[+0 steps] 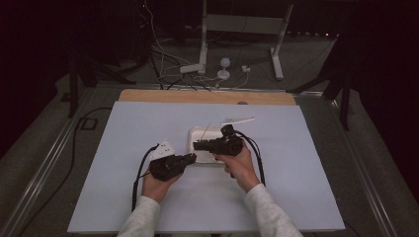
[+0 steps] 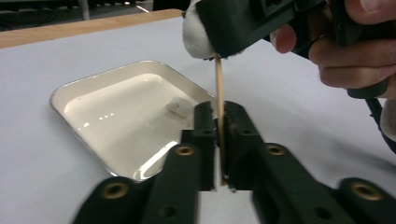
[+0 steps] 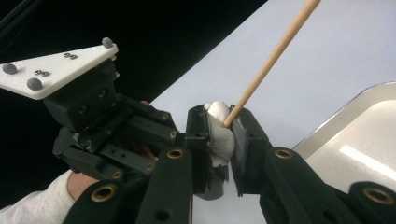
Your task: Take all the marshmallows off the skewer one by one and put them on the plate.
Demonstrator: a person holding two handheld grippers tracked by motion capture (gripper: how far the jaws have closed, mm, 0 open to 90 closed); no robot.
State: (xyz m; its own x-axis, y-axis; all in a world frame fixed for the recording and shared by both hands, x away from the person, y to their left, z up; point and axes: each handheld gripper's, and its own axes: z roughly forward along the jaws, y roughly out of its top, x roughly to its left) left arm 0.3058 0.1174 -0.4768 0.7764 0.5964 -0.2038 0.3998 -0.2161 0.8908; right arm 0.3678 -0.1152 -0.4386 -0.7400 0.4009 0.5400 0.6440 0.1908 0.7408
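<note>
Left gripper point(image 2: 218, 140) clamps skewer point(image 2: 218, 88) upright at tray point(image 2: 93, 86) near edge; right gripper point(image 3: 219, 135) squeezes marshmallow point(image 3: 219, 133) on it, likely threading.

Left tongs point(image 2: 218, 122): we see them clamped on a wooden skewer point(image 2: 218, 88).
Marshmallow point(image 2: 197, 35): atop skewer, squeezed by right tongs point(image 2: 233, 28).
Tray point(image 2: 93, 88): white lump point(image 2: 178, 106) inside.
</note>
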